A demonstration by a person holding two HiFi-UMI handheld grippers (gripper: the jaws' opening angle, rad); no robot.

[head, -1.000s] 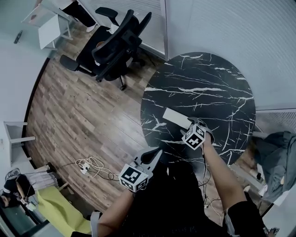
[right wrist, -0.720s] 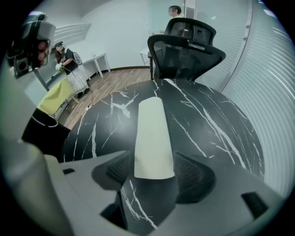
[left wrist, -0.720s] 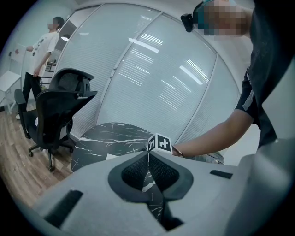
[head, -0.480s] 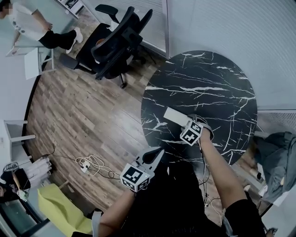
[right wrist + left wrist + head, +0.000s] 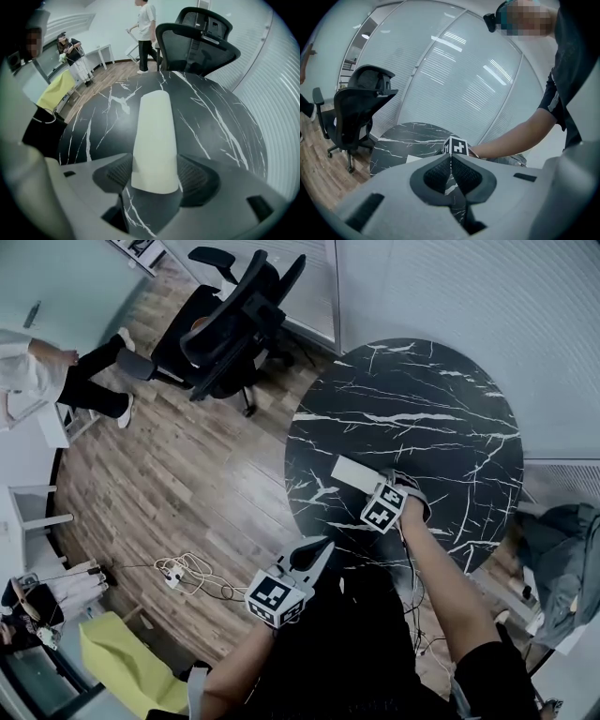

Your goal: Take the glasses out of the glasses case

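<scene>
Glasses case (image 5: 157, 131), white, closed, flat on black marbled counter (image 5: 441, 418); long axis runs straight away from right claw (image 5: 155, 176) toward office chair (image 5: 199, 40). Near end lies between that claw's wide-spread pads. Left claw (image 5: 451, 161) pinched together, empty, near counter's edge.

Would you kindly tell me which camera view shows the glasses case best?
The right gripper view: the closed white glasses case fills the centre, large and near. The head view shows it small; the left gripper view shows only a sliver.
</scene>
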